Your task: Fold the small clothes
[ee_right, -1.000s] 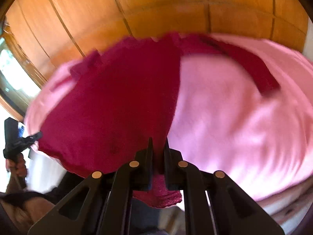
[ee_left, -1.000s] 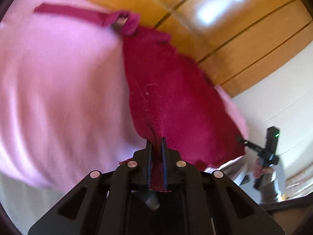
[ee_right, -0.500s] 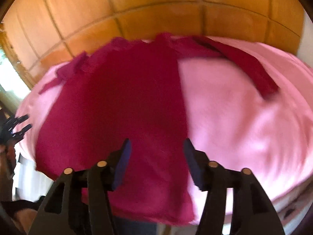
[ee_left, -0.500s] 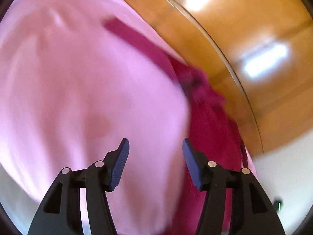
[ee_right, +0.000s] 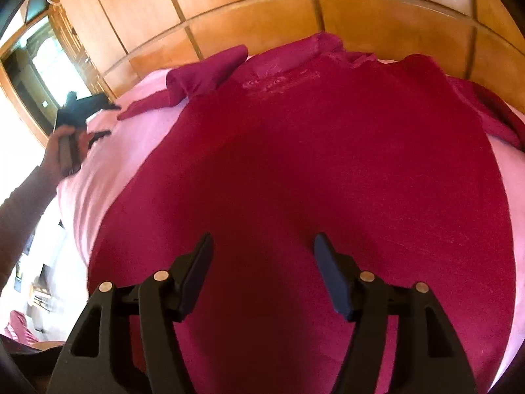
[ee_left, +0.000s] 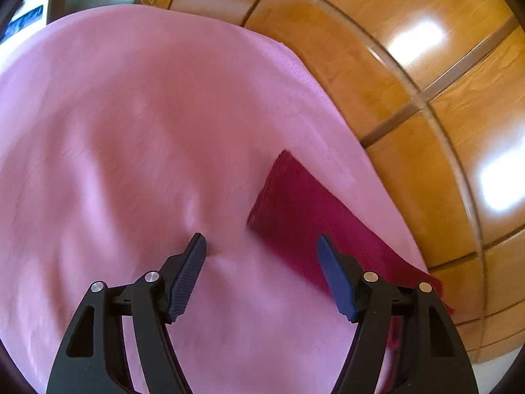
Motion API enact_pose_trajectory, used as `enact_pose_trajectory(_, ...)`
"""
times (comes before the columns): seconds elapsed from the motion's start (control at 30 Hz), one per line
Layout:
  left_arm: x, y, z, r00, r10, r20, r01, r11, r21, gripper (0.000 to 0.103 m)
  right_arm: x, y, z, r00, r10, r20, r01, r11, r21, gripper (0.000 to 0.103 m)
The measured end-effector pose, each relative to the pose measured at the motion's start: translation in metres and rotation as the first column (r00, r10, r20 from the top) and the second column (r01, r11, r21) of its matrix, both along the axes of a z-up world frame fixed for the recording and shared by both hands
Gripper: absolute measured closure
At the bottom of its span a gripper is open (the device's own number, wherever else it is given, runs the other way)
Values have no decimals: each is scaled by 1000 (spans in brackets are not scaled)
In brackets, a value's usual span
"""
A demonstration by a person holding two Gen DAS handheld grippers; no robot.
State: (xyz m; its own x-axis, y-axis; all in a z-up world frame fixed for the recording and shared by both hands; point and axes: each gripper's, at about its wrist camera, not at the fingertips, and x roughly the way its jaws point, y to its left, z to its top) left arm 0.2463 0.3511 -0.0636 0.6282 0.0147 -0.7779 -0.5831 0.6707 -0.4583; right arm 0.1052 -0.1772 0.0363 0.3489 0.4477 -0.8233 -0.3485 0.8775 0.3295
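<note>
Crimson shirt (ee_right: 311, 170) was spread flat on pink sheet (ee_left: 131, 124). Left gripper (ee_left: 262, 246) and right gripper (ee_right: 262, 246) were just opened, jaws apart, nothing gripped between.

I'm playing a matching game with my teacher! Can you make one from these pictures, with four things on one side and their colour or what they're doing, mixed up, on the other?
Things:
1. shirt
2. sheet
3. wooden panels
4. right gripper

Colour or state:
A. pale pink, spread under everything
B. open, nothing between its fingers
C. dark red, lying flat
D. shiny orange-brown, behind the bed

Right pairs: 1-C, 2-A, 3-D, 4-B. The right gripper's jaws have just been opening, above the shirt.
</note>
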Motion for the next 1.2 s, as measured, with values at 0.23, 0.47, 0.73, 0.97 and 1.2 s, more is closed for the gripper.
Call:
enact_pose_trajectory(0.23,6,18,18,998,-56,-8,56,988,141,95,4,6,-8,1000,3,0,-3,1000,-8,26)
enact_pose_trajectory(0.47,-51,84,49,986,166,2,-160,943,293,96,9,24,-15,1000,26,16,-26,999,-42,23)
enact_pose_trajectory(0.73,-67,94,20,948,270,-165,-184,895,406,96,10,32,-19,999,30,34,-27,996,-82,22)
enact_pose_trajectory(0.97,-89,16,57,998,48,-49,-32,958,285,35,17,-31,3,996,-78,35,78,997,4,25)
enact_pose_trajectory(1.2,-155,-118,51,827,-545,137,550,835,1,35,5,-153,10,927,-368,71,374,919,-124,26)
